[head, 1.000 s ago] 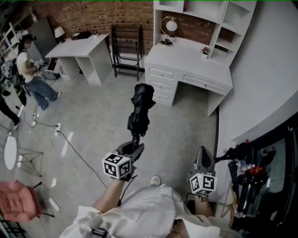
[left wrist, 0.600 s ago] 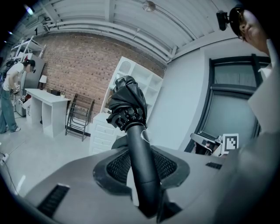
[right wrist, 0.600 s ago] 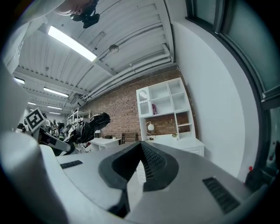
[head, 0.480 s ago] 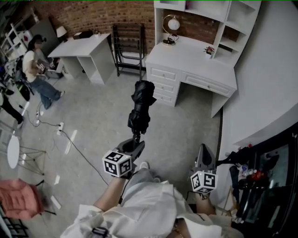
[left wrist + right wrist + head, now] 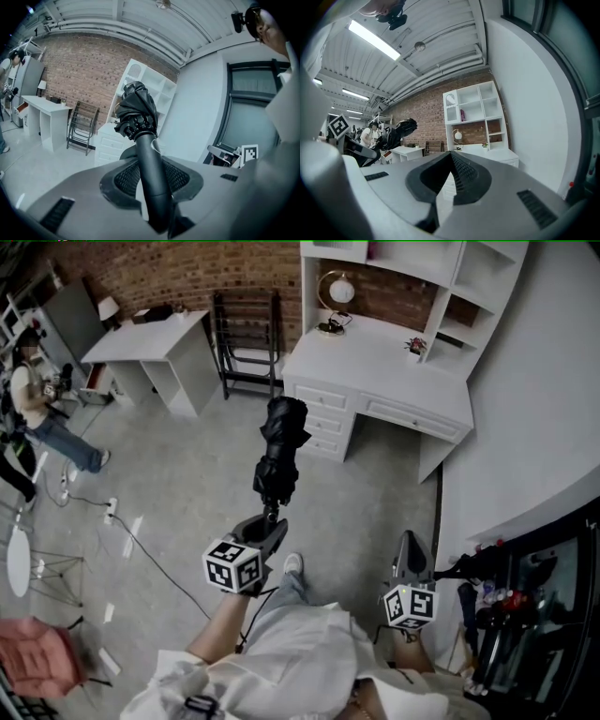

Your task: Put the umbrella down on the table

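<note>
A folded black umbrella sticks up and forward from my left gripper, which is shut on its thick black handle. The bundled canopy hangs in the air over the grey floor, short of the white desk with drawers. In the right gripper view the umbrella shows at the left. My right gripper is held low at the right, near the wall. Its jaws meet at the tips with nothing between them.
A white shelf unit with a round lamp stands on the desk. A second white table and a black rack stand by the brick wall. A person stands far left. A cable crosses the floor; a red chair is lower left.
Both grippers have travelled forward over the floor toward the white desk, the umbrella still in the left one. A foot has stepped forward. The person at far left has shifted.
</note>
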`<state>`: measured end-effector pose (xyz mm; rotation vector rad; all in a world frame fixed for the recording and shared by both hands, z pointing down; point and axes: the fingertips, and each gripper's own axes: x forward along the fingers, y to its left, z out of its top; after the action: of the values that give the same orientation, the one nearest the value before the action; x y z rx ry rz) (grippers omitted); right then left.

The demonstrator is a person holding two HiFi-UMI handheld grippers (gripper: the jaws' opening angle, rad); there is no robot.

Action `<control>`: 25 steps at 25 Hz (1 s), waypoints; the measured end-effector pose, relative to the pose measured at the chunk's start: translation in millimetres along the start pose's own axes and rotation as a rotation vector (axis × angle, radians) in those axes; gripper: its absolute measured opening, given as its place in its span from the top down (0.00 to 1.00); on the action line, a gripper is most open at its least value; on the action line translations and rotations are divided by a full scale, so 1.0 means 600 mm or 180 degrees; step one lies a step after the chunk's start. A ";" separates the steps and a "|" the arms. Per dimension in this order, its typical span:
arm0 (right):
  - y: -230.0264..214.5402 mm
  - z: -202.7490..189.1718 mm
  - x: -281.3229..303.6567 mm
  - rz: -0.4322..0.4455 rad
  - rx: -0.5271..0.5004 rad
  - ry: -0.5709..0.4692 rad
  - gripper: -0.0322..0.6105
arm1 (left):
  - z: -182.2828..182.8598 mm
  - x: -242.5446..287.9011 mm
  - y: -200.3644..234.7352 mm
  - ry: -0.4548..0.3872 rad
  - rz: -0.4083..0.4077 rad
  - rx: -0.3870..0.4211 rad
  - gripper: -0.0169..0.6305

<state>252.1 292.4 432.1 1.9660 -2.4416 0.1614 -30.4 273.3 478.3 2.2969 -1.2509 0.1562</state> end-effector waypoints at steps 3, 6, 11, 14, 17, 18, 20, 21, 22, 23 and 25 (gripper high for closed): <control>0.003 0.005 0.057 -0.0030 -0.0014 -0.0007 0.92 | 0.027 0.038 0.038 -0.0004 -0.0028 -0.0013 0.75; 0.017 -0.006 0.091 0.0017 -0.0075 -0.0048 0.92 | 0.026 0.061 0.068 -0.0036 -0.0038 0.0000 0.75; 0.036 0.013 0.201 0.0009 -0.0093 -0.0044 0.92 | 0.087 0.122 0.142 -0.0014 -0.0069 -0.0010 0.75; 0.050 0.015 0.255 -0.0003 -0.0092 -0.0018 0.92 | 0.115 0.149 0.182 0.0008 -0.0089 -0.0026 0.75; 0.061 0.016 0.302 -0.0023 -0.0096 -0.0006 0.92 | 0.135 0.172 0.219 0.0028 -0.0105 -0.0033 0.75; 0.064 0.017 0.317 -0.0032 -0.0098 -0.0006 0.92 | 0.142 0.179 0.231 0.0036 -0.0112 -0.0034 0.75; 0.071 0.020 0.348 -0.0046 -0.0101 -0.0012 0.92 | 0.158 0.195 0.254 0.0047 -0.0125 -0.0037 0.75; 0.075 0.022 0.364 -0.0051 -0.0101 -0.0016 0.92 | 0.166 0.202 0.266 0.0052 -0.0131 -0.0039 0.75; 0.078 0.025 0.380 -0.0054 -0.0100 -0.0021 0.92 | 0.174 0.209 0.276 0.0057 -0.0138 -0.0038 0.75; 0.082 0.028 0.395 -0.0057 -0.0100 -0.0025 0.92 | 0.183 0.216 0.286 0.0061 -0.0146 -0.0035 0.75; 0.090 0.033 0.422 -0.0064 -0.0103 -0.0037 0.92 | 0.199 0.227 0.306 0.0065 -0.0164 -0.0021 0.75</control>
<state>146.2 55.4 425.2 1.9834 -2.4145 0.1099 -118.7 31.4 492.0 2.3137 -1.1794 0.1569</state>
